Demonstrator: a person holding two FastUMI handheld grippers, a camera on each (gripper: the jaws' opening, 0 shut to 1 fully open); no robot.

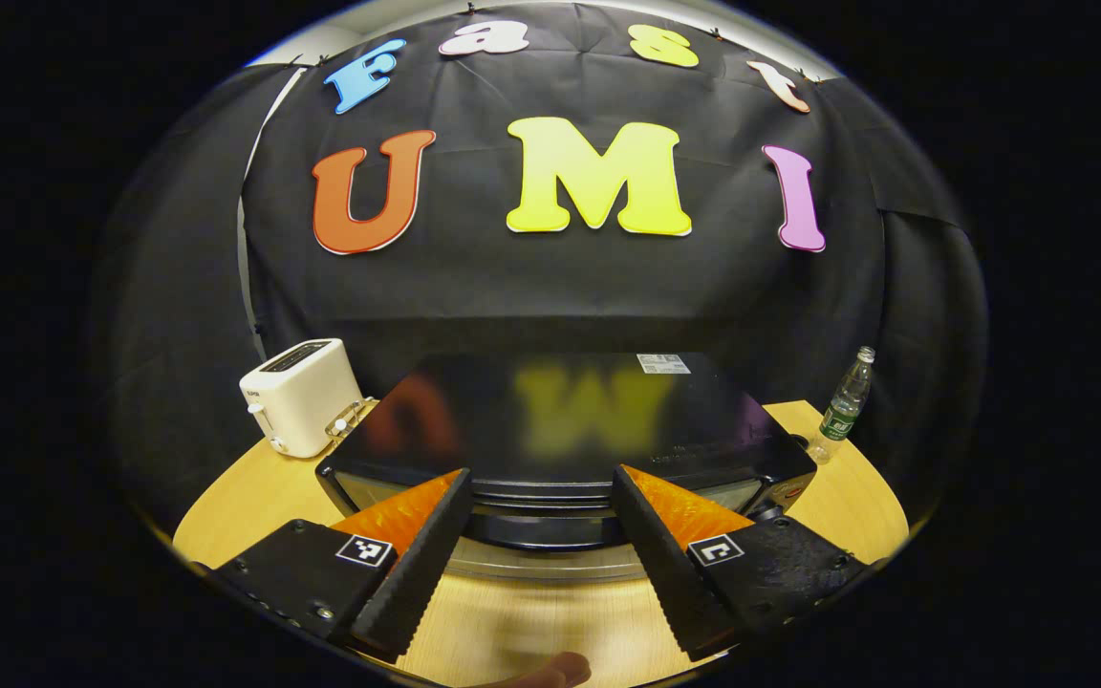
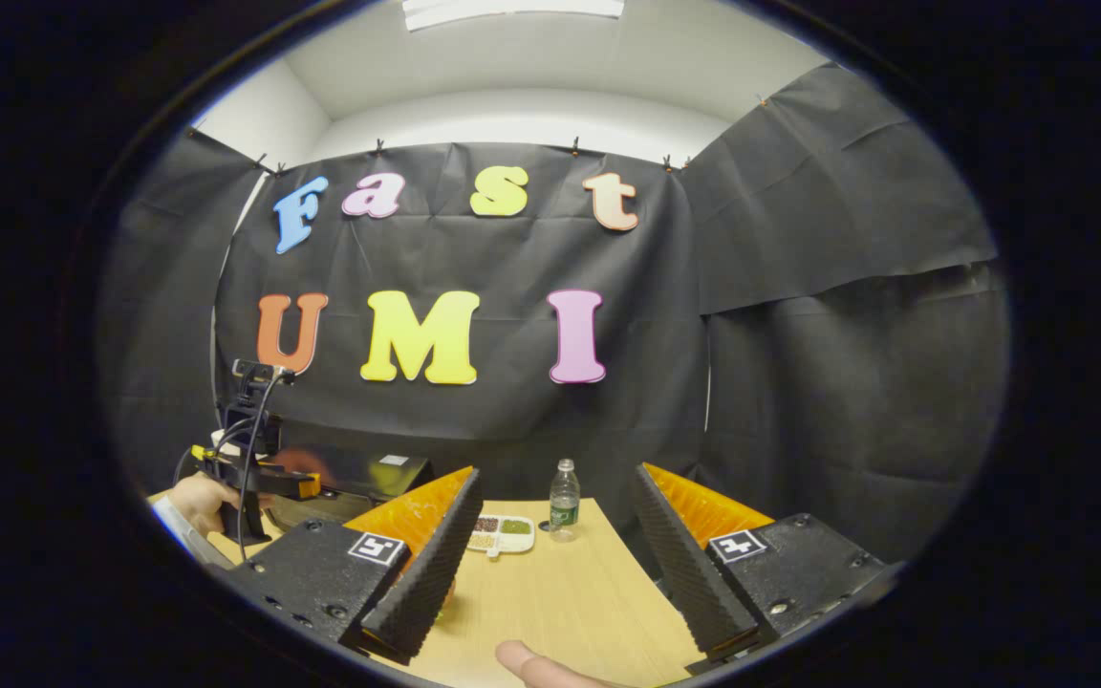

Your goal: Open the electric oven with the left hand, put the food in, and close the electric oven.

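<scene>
Straight ahead in the left gripper view, the electric oven [image 1: 570,420] is a wide, glossy black box on the pale wooden table [image 1: 254,497], its long axis crosswise and its front facing the left gripper [image 1: 539,535], whose ridged fingers stand apart, holding nothing; a white toaster [image 1: 300,397] sits beyond-left and a clear plastic bottle [image 1: 847,397] beyond-right. Meanwhile, in the right gripper view, the right gripper [image 2: 555,564] also gapes empty, with a small divided tray [image 2: 503,533] and the bottle beyond, the oven far left.

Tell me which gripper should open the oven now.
Left. The left gripper hangs open right at the oven front; the right gripper points at the bottle, away from the oven.
</scene>
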